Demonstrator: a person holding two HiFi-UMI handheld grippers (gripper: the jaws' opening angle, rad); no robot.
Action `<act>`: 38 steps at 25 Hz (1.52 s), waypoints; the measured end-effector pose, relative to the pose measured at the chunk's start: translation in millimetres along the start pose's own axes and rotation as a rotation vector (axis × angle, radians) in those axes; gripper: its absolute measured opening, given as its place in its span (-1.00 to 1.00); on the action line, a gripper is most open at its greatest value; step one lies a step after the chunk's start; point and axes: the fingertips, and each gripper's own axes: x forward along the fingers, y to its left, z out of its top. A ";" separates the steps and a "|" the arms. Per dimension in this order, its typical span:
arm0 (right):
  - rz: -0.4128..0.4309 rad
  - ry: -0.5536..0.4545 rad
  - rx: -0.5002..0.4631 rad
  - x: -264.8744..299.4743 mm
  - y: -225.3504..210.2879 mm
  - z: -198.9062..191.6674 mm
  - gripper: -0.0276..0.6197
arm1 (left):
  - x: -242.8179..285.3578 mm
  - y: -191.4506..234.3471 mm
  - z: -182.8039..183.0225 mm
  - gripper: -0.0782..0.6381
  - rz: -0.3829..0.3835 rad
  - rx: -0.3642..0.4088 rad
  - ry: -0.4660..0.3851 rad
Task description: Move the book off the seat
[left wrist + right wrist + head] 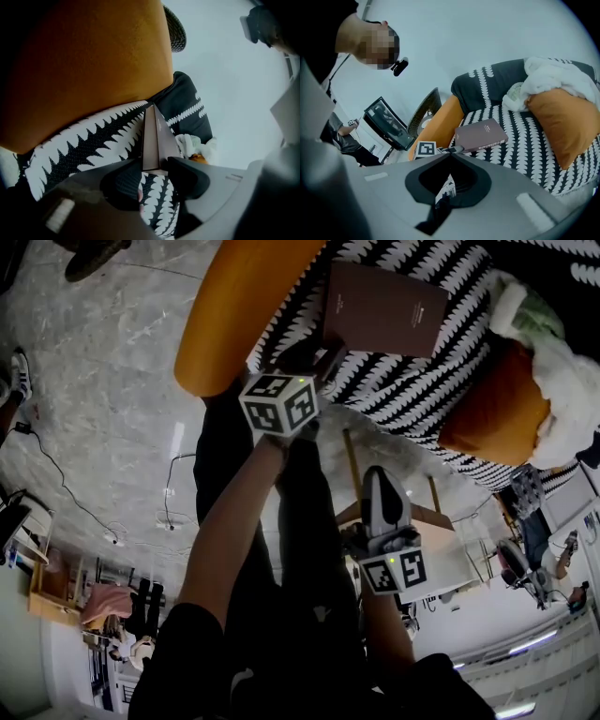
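A brown hardcover book [384, 307] lies flat on the black-and-white patterned seat [412, 385]. My left gripper [323, 360] reaches its near corner. In the left gripper view the book [152, 138] stands edge-on between the jaws of the left gripper [154, 171], with both pads against its sides. My right gripper [380, 476] hangs lower in front of the seat, away from the book, shut with nothing in it. The right gripper view shows its fingertips [451, 154] closed together, with the book [480, 135] and the left gripper's marker cube [425, 150] beyond.
An orange bolster [244, 306] runs along the seat's left side. An orange cushion [497, 413] and a white blanket [562, 381] fill its right end. A small wooden table [427, 517] stands below the seat. A monitor [386, 122] and a wicker chair [425, 112] stand further off.
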 end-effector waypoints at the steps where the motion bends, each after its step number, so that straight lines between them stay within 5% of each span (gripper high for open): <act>1: 0.001 -0.002 0.000 -0.4 0.7 -0.8 -0.89 | -2.8 -1.7 1.2 -0.26 -0.002 0.006 -0.007; 38: -0.031 -0.138 0.037 -38.1 13.4 18.5 -0.89 | -89.2 -62.5 41.9 -0.37 0.045 0.277 -0.073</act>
